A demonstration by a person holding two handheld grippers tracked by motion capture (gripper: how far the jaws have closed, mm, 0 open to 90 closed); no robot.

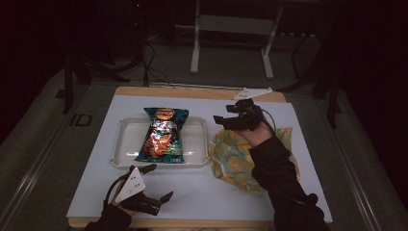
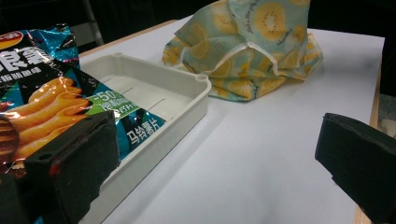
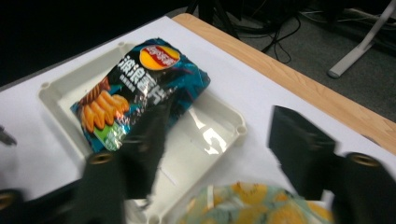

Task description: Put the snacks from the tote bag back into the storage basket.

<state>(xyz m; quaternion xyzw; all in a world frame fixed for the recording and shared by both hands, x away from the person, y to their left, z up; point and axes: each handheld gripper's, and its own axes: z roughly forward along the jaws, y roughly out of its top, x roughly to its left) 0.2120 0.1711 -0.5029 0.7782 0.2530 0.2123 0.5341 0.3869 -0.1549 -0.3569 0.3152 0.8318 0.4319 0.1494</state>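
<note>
In the high view, a chip bag is seen lying in a white tray on the white surface. A yellow cloth bag is laid just right of the tray. The right gripper is held above the cloth bag, wide and empty. The left gripper is seen near, wide and empty.

In the left gripper view, the chip bag and the tray are seen at the left, the cloth bag far.

In the right gripper view, the chip bag is seen in the tray, and nothing is held.

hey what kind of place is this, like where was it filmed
Probably a lab or studio set up for recording, not a home: a white-topped table in a dark room, metal stand legs and cables on the floor behind, handheld claws over the props.
</note>
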